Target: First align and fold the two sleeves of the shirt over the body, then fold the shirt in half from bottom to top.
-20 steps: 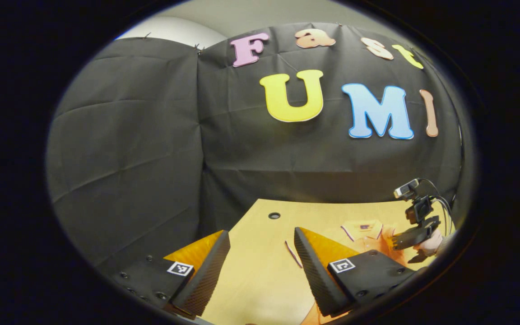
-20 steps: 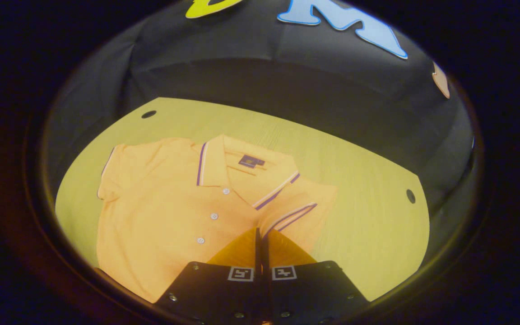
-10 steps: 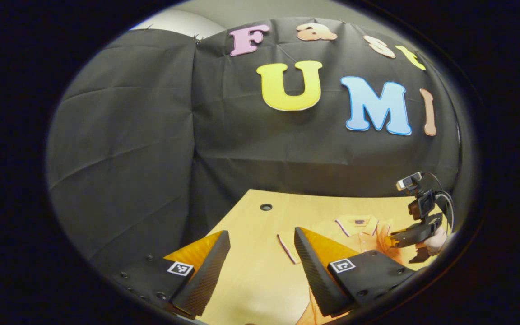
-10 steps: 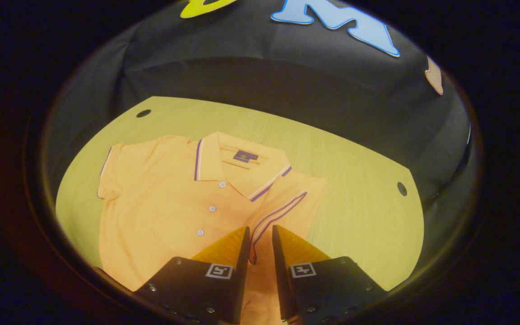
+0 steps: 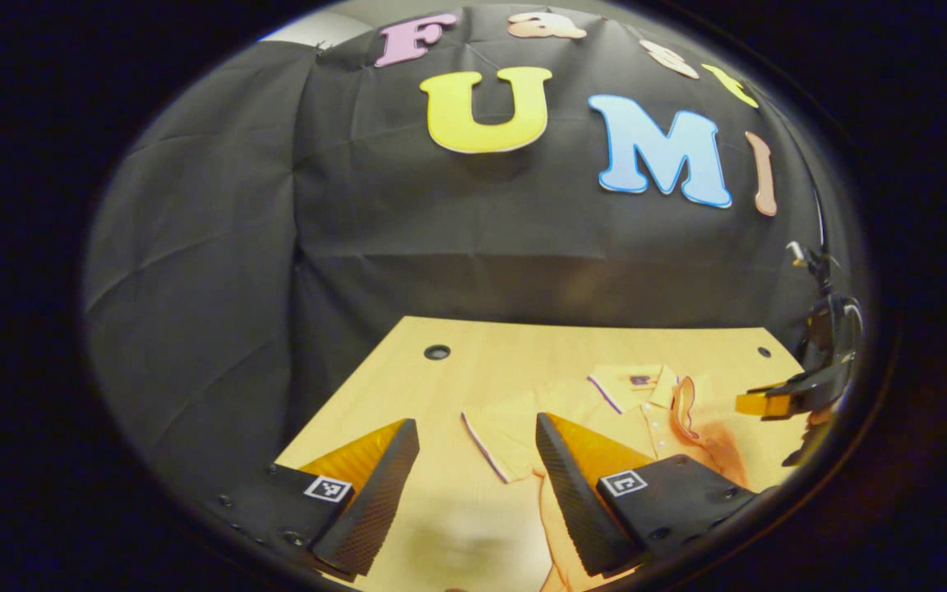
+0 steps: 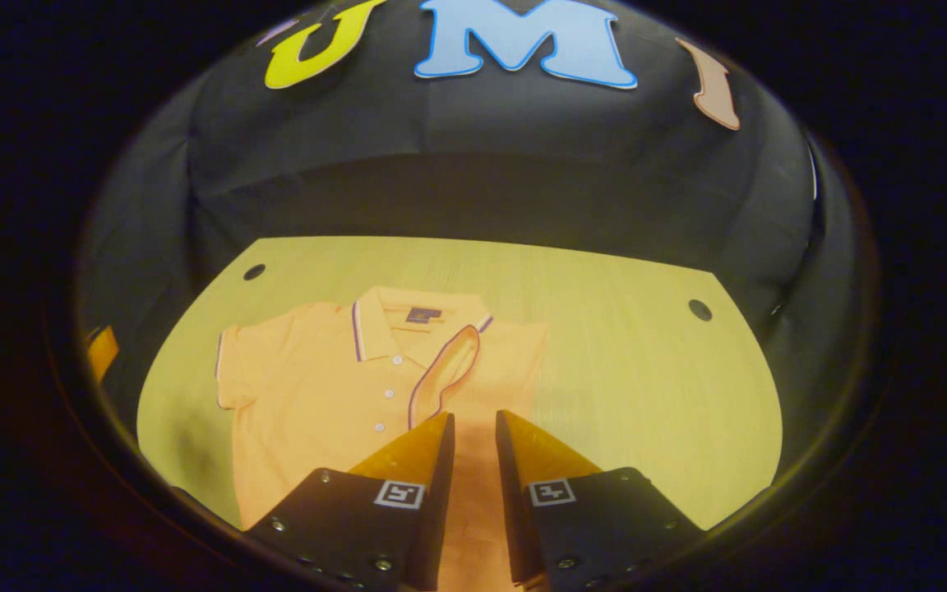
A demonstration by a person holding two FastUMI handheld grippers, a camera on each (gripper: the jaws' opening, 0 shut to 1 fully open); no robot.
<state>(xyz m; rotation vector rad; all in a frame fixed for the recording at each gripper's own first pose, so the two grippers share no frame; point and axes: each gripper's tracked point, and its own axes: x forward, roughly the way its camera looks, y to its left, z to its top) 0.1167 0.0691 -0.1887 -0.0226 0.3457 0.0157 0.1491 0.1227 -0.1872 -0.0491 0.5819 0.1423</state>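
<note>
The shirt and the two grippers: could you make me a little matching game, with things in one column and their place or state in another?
Things:
1. right sleeve
2. left sleeve
3. right gripper
4. left gripper

States:
A. spread flat out to the side on the table
B. open a little, over the shirt, holding nothing
C. folded over the body, beside the collar
D. open wide, near the flat sleeve's edge

Pairs: 1-C, 2-A, 3-B, 4-D
</note>
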